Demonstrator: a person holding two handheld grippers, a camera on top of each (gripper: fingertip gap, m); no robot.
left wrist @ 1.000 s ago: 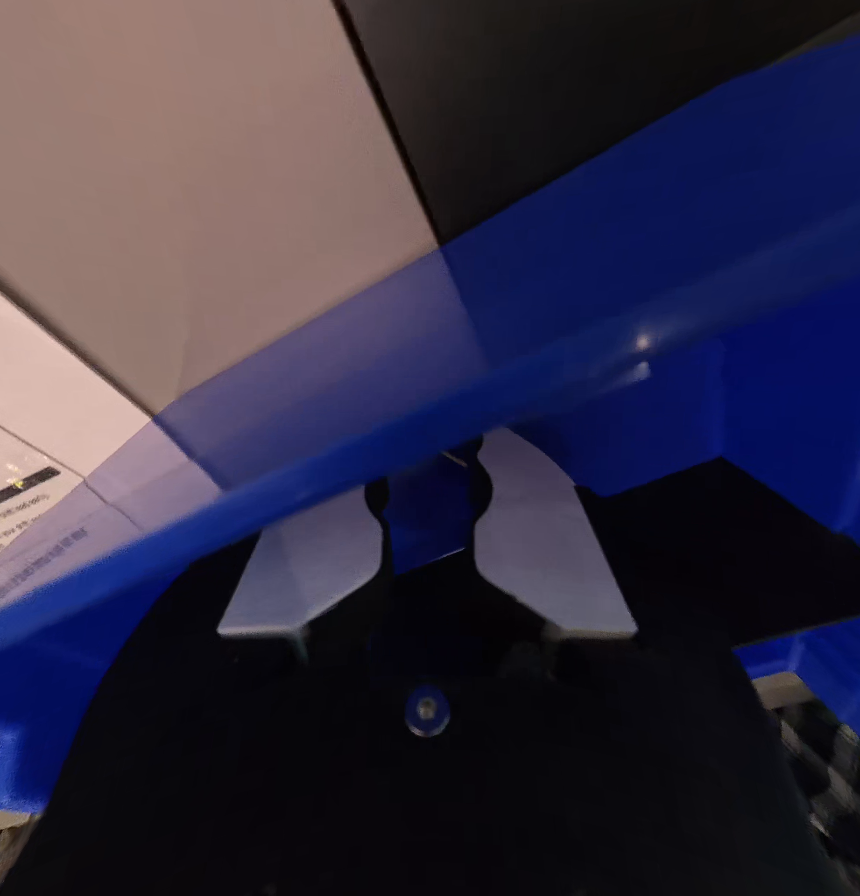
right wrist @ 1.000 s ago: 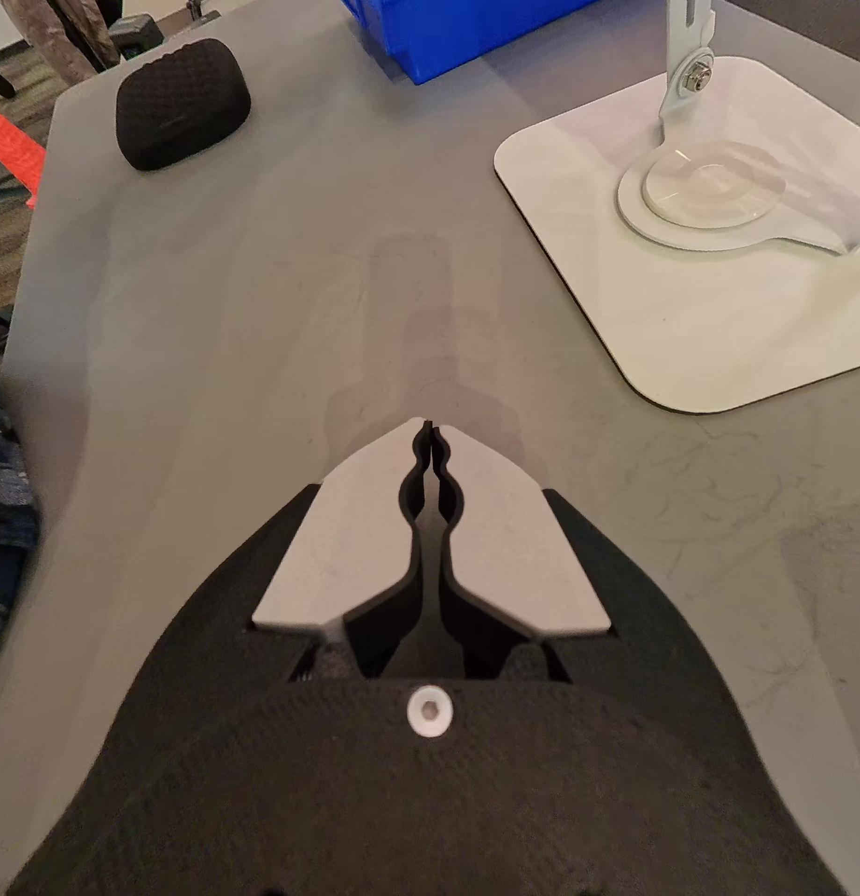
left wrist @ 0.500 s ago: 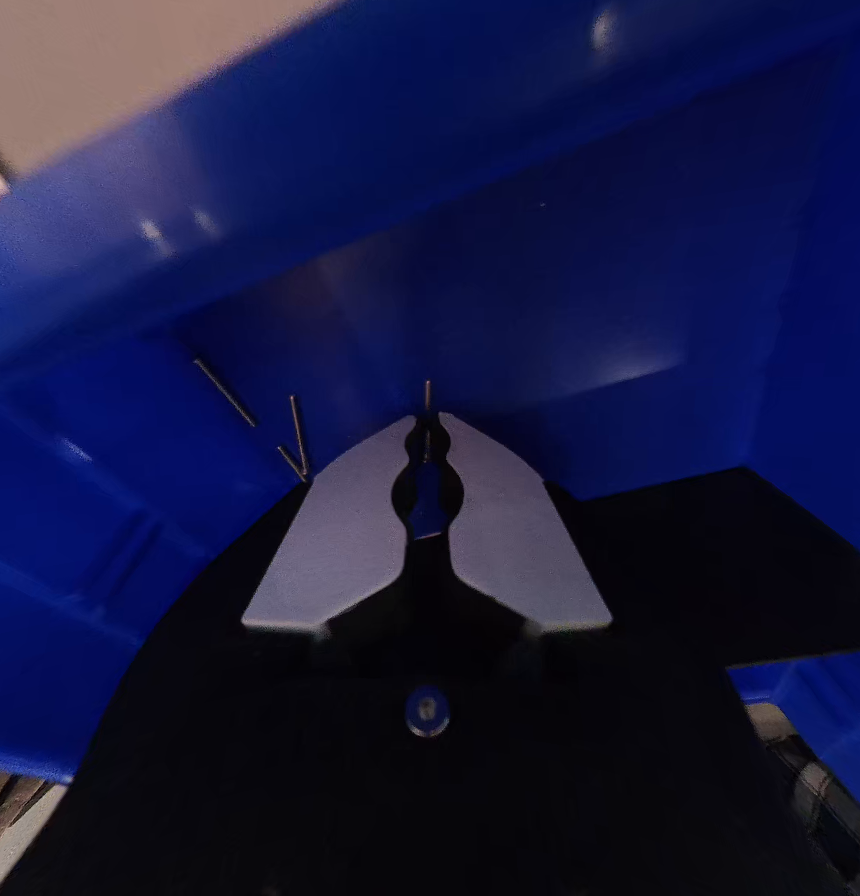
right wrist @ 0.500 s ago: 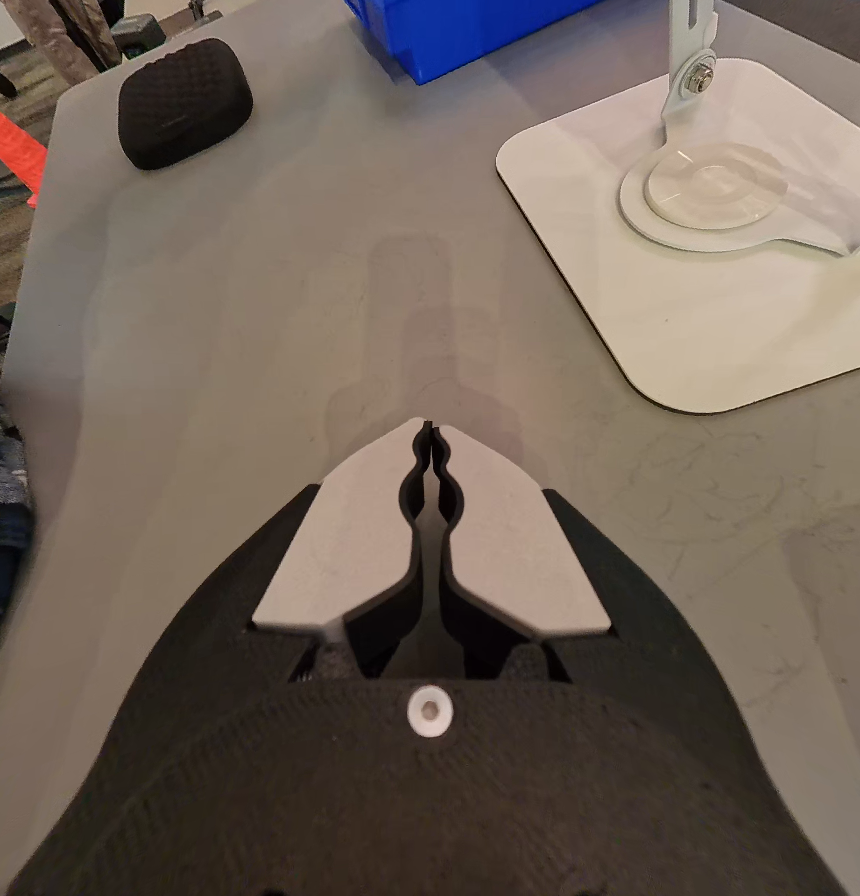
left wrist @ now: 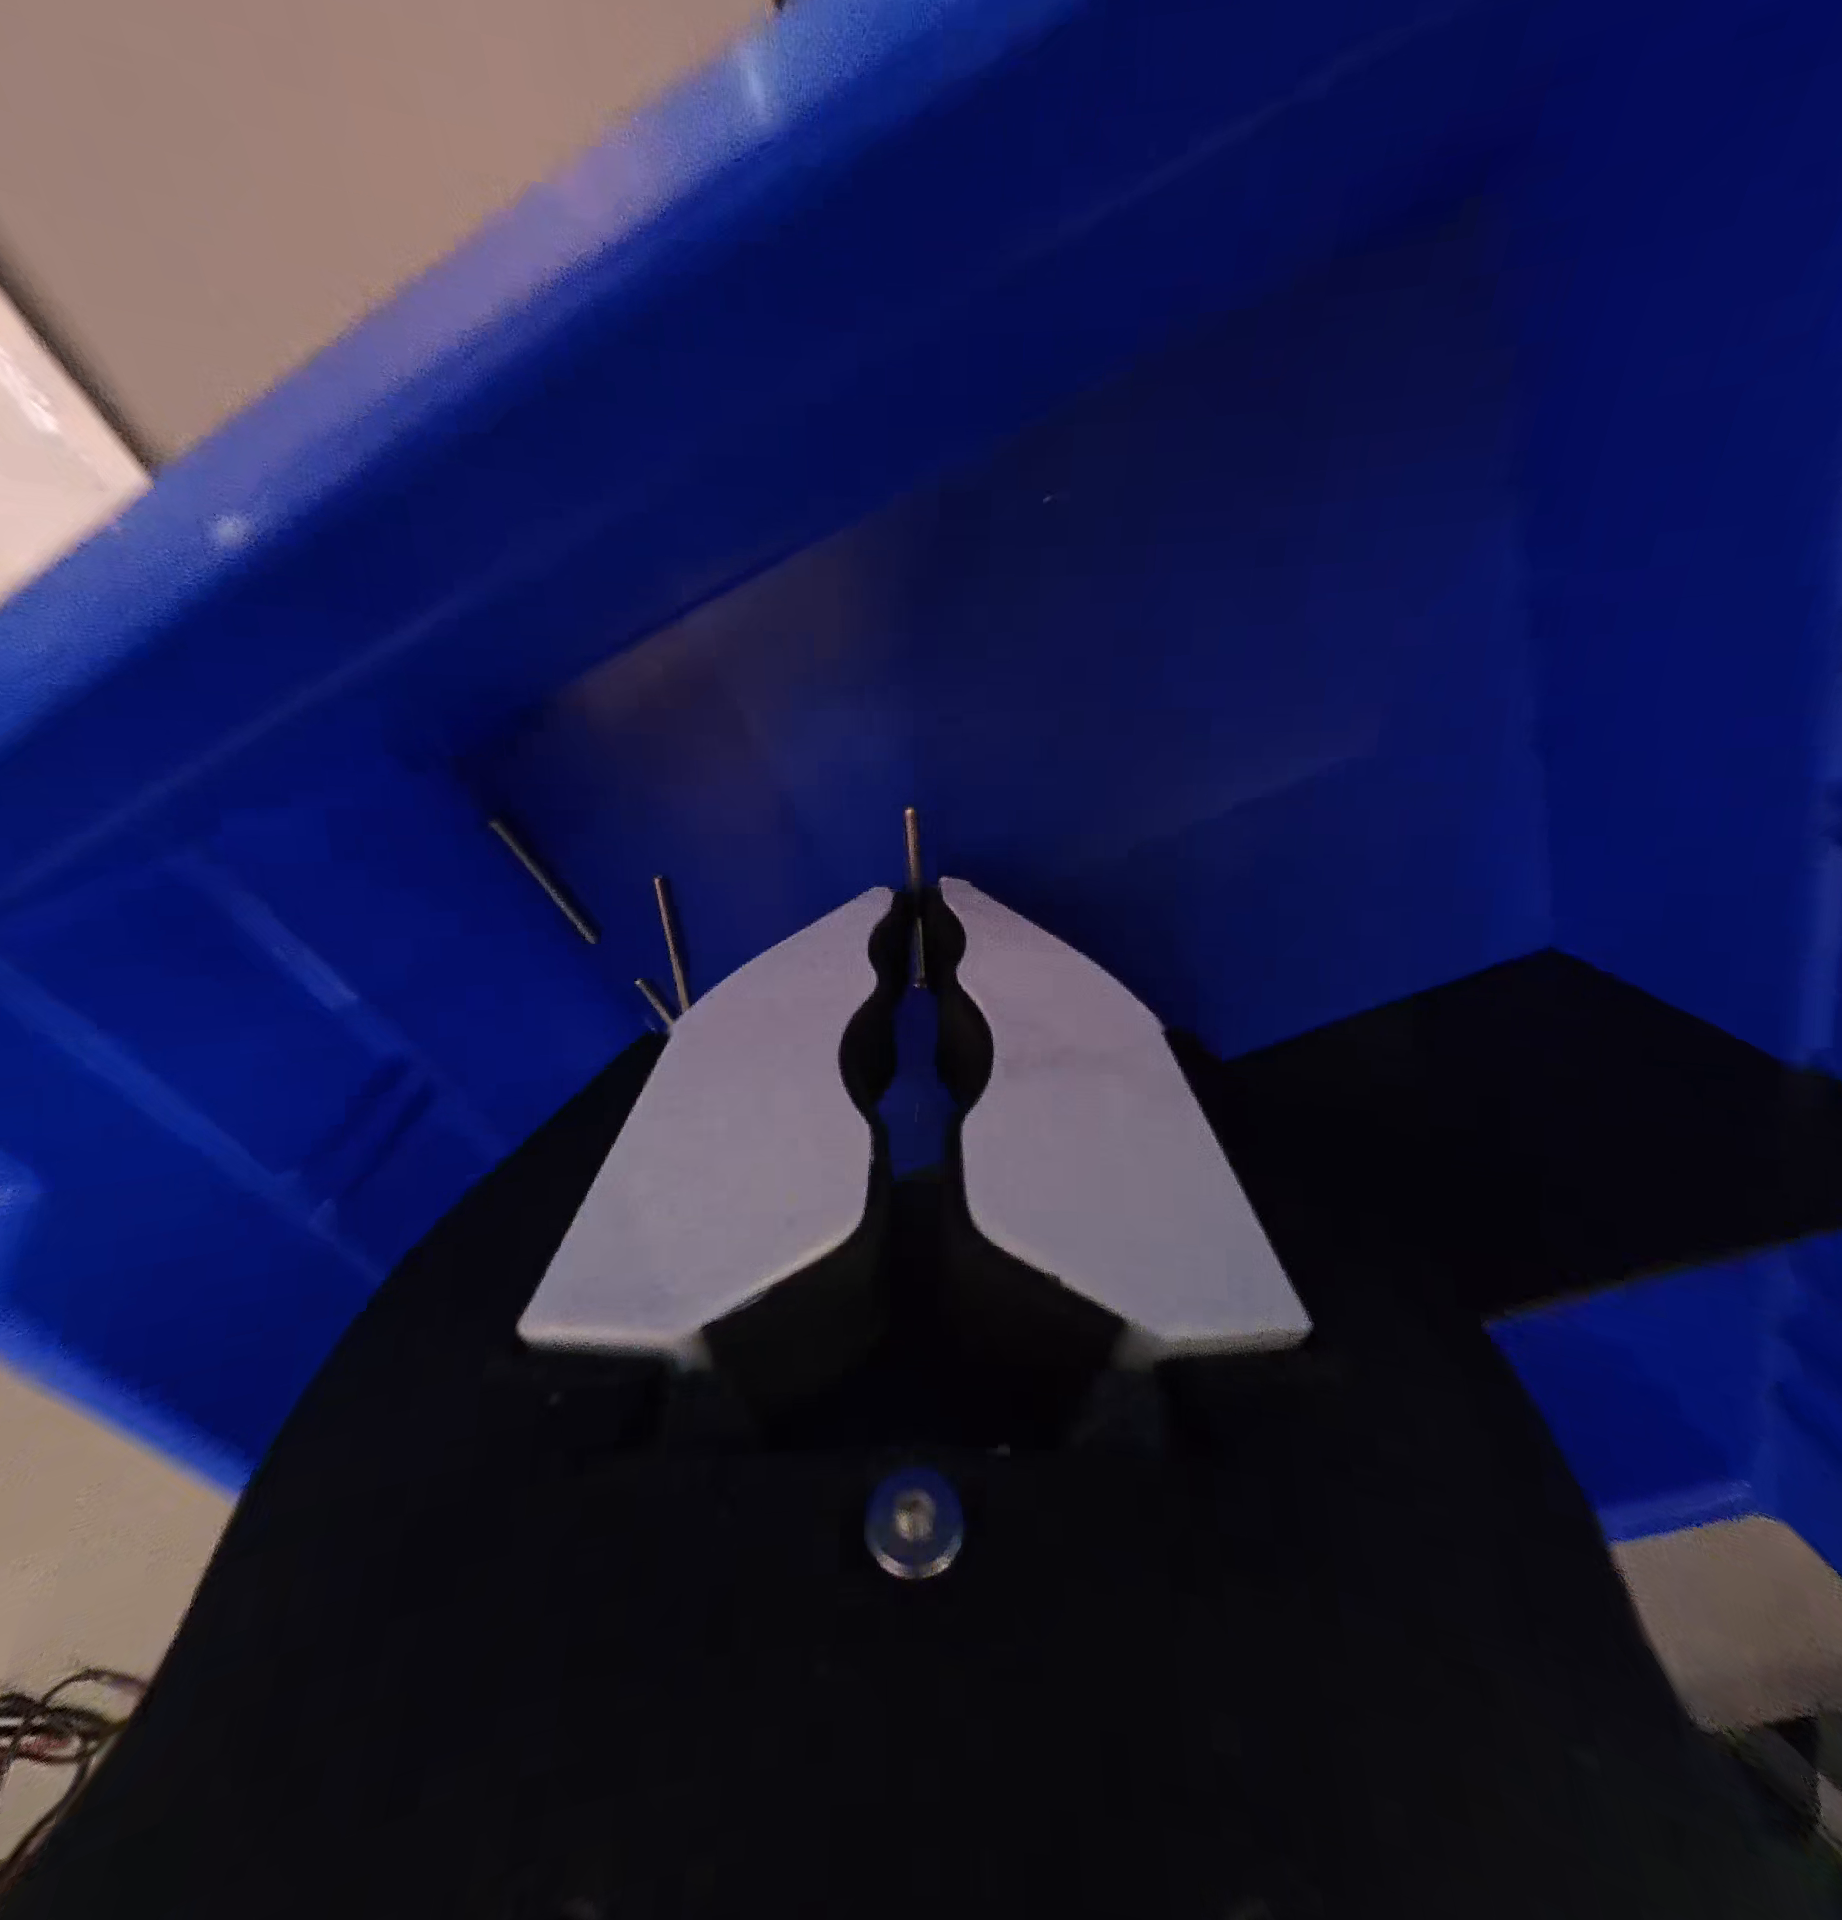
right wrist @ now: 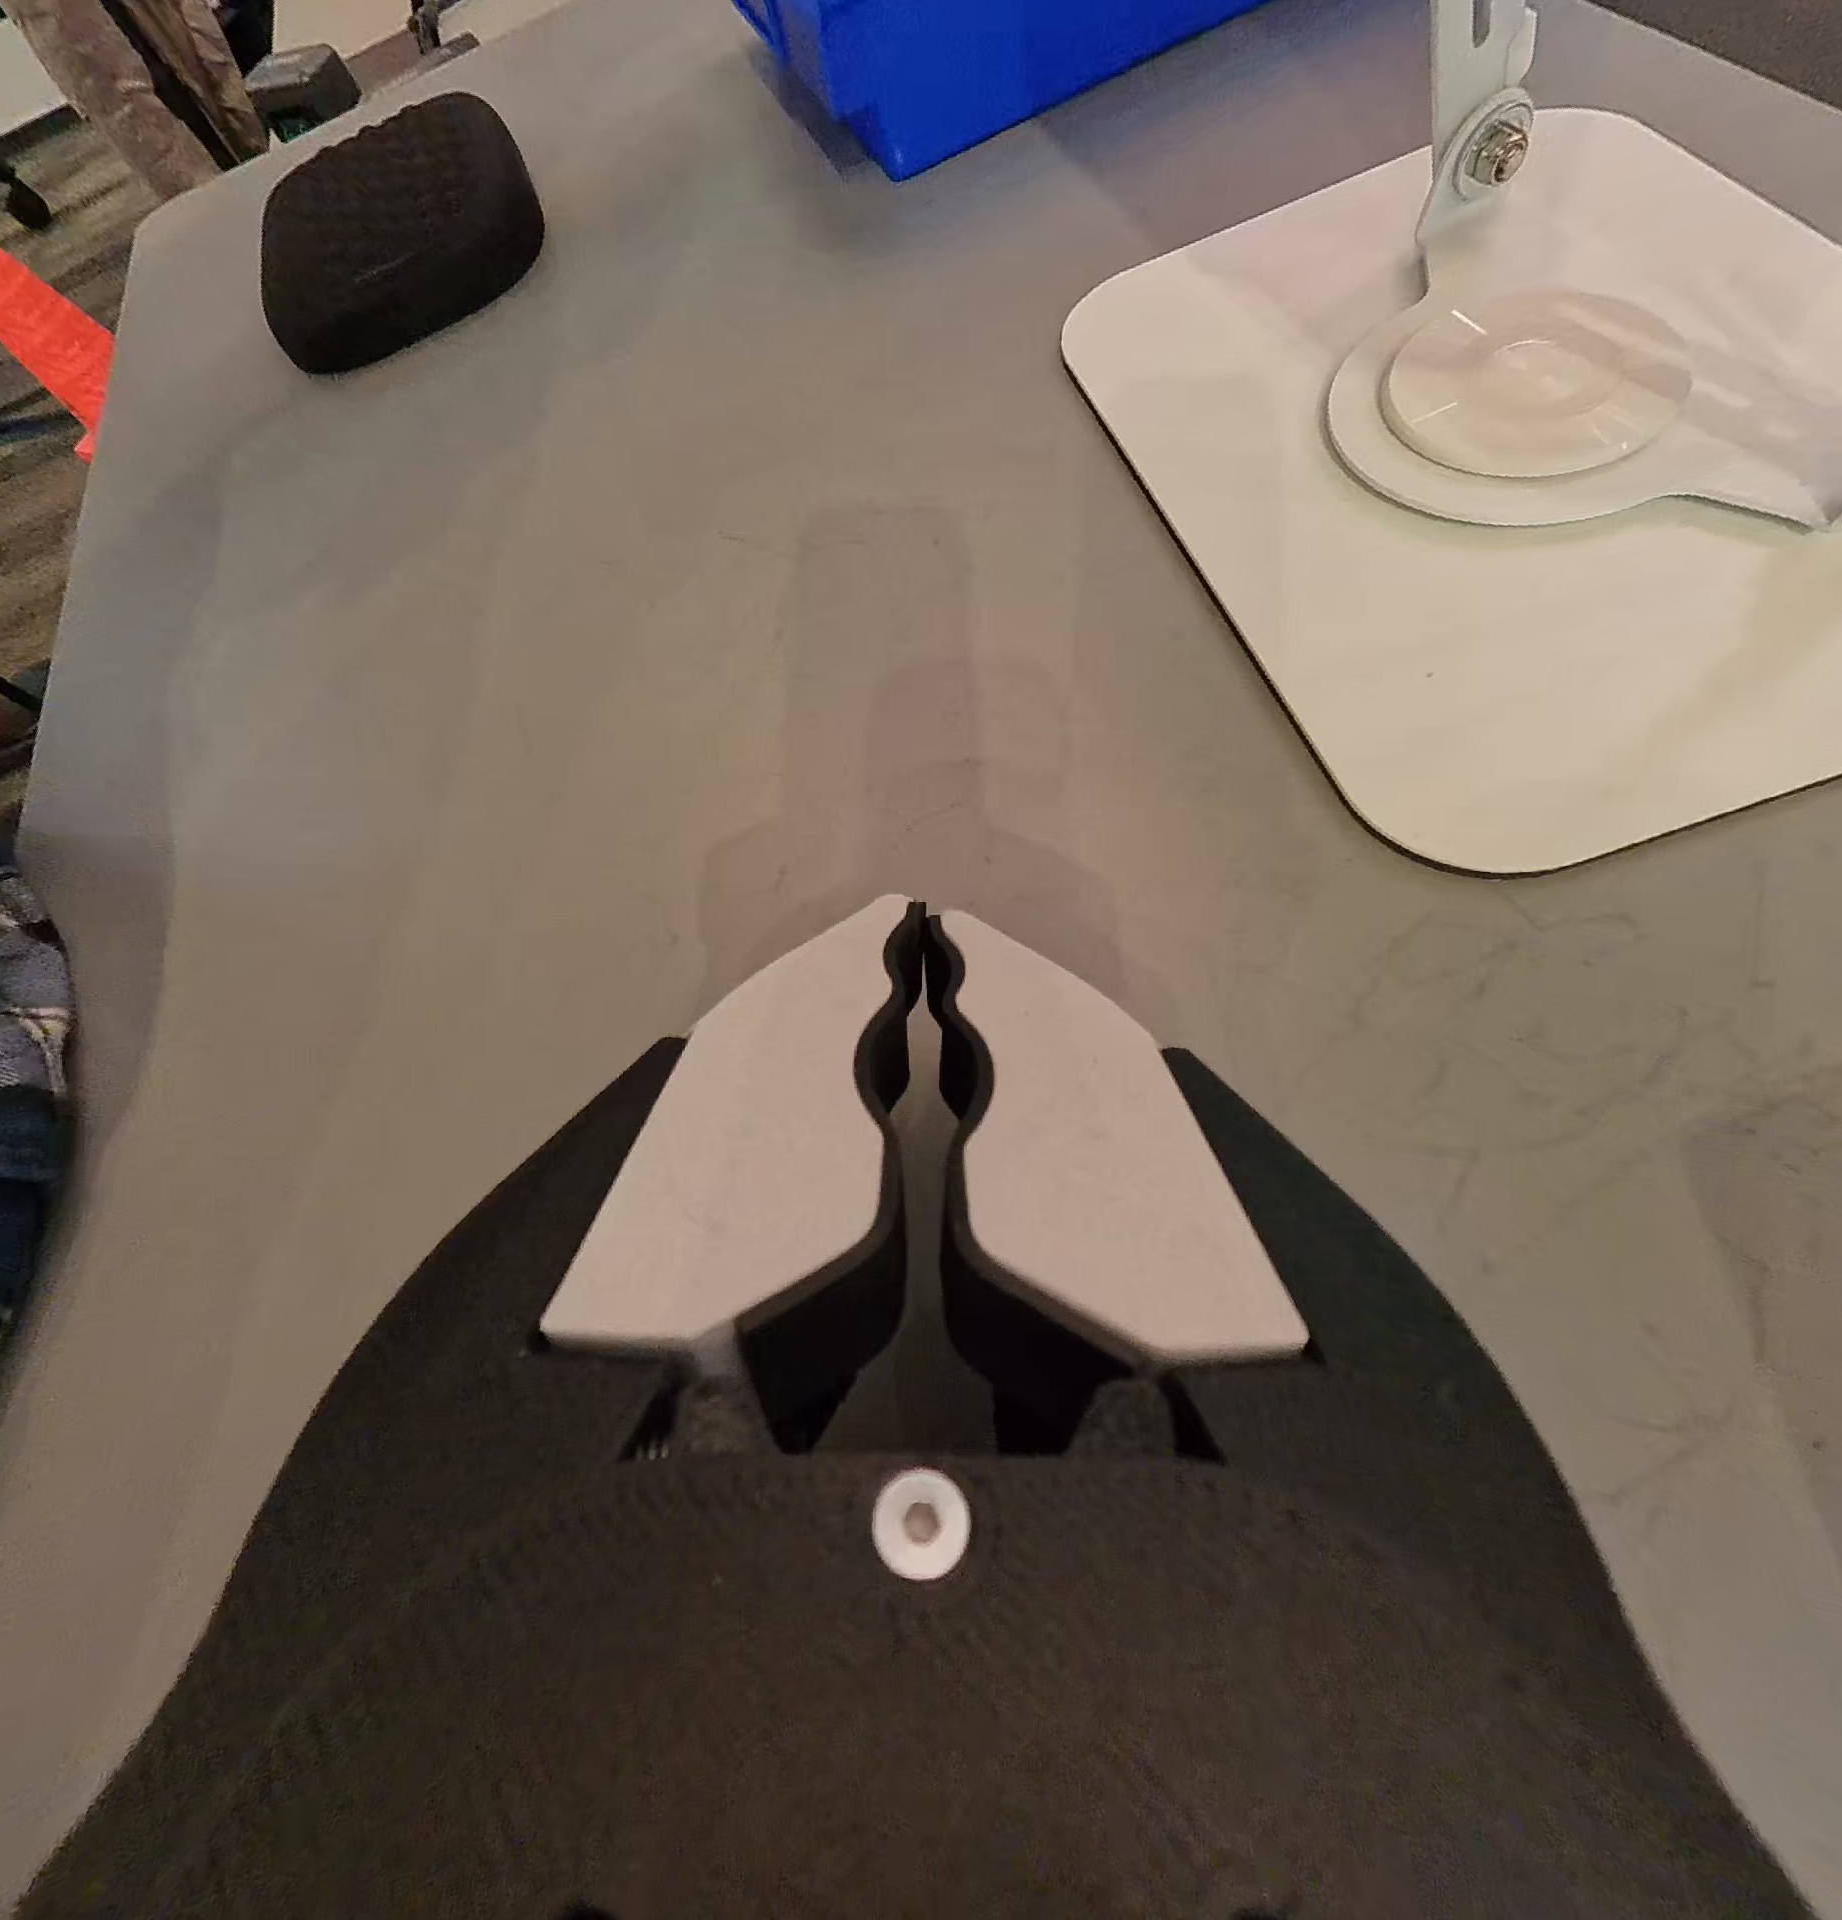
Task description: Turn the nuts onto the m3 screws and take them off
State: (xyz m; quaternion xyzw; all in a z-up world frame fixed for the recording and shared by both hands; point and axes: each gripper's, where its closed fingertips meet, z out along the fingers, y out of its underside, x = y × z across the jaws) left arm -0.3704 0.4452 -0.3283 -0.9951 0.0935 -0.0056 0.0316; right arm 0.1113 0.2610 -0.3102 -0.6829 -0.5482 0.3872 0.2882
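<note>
In the left wrist view my left gripper (left wrist: 912, 902) is inside a blue plastic bin (left wrist: 1104, 436) and is shut on a thin metal pin (left wrist: 911, 847), which sticks out past the fingertips. Other thin metal pins (left wrist: 543, 881) lie on the bin floor to the left, one (left wrist: 672, 935) close to my left finger. In the right wrist view my right gripper (right wrist: 918, 914) is shut and holds nothing, low over the bare grey table (right wrist: 584, 623).
A black fabric-covered speaker (right wrist: 403, 229) sits at the table's far left. The blue bin (right wrist: 979, 73) stands at the far edge. A white stand base (right wrist: 1499, 499) with a bracket lies to the right. A person's clothing shows at the left edge. Left tips to right tips: about 50 centimeters.
My left gripper went from open at the bin's rim down into the bin, closed on a pin, and has now drawn back slightly with it. The right gripper has stayed still and shut.
</note>
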